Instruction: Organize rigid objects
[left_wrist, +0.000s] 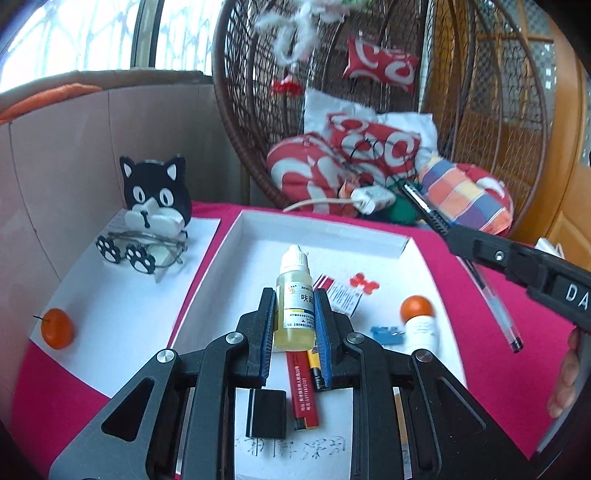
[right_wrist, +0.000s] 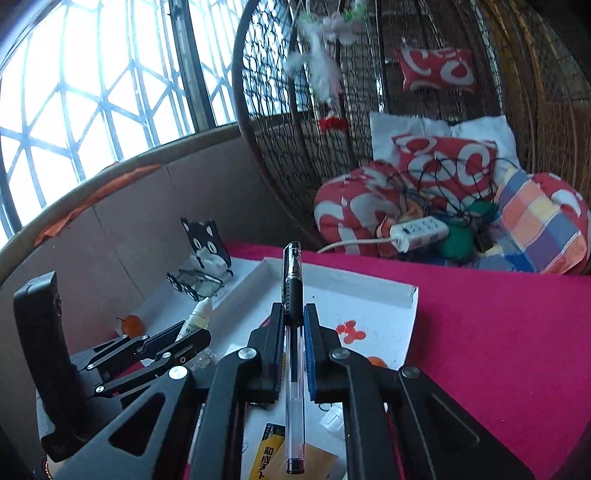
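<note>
Left wrist view: left gripper (left_wrist: 294, 325) clamped on a small clear dropper bottle of yellow liquid with a white cap (left_wrist: 293, 299), blue finger pads pressed on both sides of its printed label. Bottle held upright above the shallow white cardboard tray (left_wrist: 325, 225), near the tray's near edge. Lying in the tray under the gripper: black rectangular block (left_wrist: 266, 413), red flat lighter-like stick (left_wrist: 304, 391), black-and-yellow battery (left_wrist: 317, 369). Toward the tray's right edge: small blue plastic piece (left_wrist: 386, 330), white bottle with orange round cap (left_wrist: 419, 317). Left of the tray, on a white sheet: black-and-white cat-shaped holder (left_wrist: 157, 192) at the far edge, wire-framed glasses (left_wrist: 147, 247) touching it; orange ball with a wire stem (left_wrist: 57, 328) at the sheet's near left corner. Red cloth (left_wrist: 480, 295) covers the table.

Right wrist view: right gripper (right_wrist: 294, 354) closed on a clear gel pen with black rubber grip (right_wrist: 293, 332), pen lying along the fingers with its black-grip end pointing forward, held above the tray's near right part.
</note>
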